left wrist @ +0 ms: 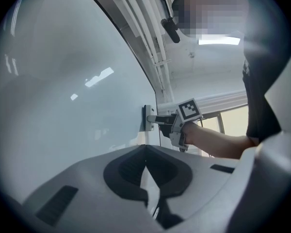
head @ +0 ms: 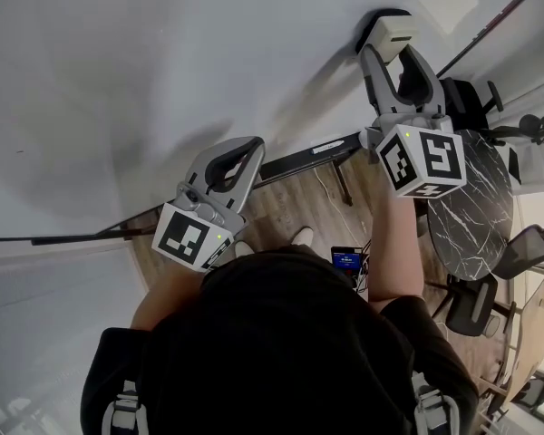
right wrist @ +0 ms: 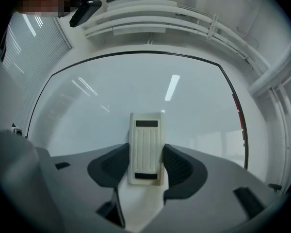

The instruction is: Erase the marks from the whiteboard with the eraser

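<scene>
The whiteboard (head: 136,71) fills the upper left of the head view; I see no marks on it in any view. A cream ribbed eraser (right wrist: 146,147) stands flat against the whiteboard (right wrist: 136,86), and my right gripper (right wrist: 146,166) is shut on its sides. In the head view the same eraser (head: 394,30) is pressed to the board at the tip of the right gripper (head: 392,51). My left gripper (head: 243,150) hangs lower and to the left, close to the board, shut with nothing in it. From the left gripper (left wrist: 145,165) view, the eraser (left wrist: 148,118) touches the board (left wrist: 63,81).
A round dark marble table (head: 471,202) and office chairs (head: 471,306) stand on the wooden floor at the right. The board's black stand foot (head: 308,155) runs below the grippers. A small blue-screened device (head: 347,259) sits at the person's chest. A red strip (right wrist: 240,116) marks the board's right edge.
</scene>
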### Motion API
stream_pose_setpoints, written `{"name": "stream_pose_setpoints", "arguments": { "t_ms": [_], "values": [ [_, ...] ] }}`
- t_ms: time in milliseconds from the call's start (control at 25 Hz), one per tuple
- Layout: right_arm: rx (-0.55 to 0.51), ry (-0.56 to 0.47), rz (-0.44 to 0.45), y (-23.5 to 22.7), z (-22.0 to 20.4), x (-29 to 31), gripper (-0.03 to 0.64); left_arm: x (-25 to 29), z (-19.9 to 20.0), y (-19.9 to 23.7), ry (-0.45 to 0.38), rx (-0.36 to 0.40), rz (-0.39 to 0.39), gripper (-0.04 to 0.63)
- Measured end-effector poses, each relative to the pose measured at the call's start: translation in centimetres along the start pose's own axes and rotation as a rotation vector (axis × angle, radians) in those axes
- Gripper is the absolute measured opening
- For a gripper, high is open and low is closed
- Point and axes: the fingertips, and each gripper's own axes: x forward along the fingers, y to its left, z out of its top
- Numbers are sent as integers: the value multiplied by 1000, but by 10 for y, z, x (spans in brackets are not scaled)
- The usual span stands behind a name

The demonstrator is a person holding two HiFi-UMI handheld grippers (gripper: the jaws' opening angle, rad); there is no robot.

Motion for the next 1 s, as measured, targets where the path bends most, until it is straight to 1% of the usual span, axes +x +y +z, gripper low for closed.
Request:
{"name": "stream_pose_setpoints", "arguments": {
  "t_ms": [160,240,360,560,680,840,1000],
  "values": [
    [-20,-2,11,2,2,-4,219,4,1,3,0,4,4,5],
    [-25,-18,36,13,7,-11,219,3,1,5,-3,8,10,5],
    [-32,-43,103,45,16,-17,219,-2,-1,10,-3,6,22,5],
    [-82,-51,210,102,22,-10,219,-5,-2,15,-7,4,39,5],
    [-114,-62,254,126,28,-8,219,-6,1,16,-5,5,55,5],
    [-125,-86,259,152,35,-3,219,-18,1,25,-1,4,75,5],
    [-127,-62,260,148,32,4,219,-23,0,32,2,2,86,5]
  ]
}}
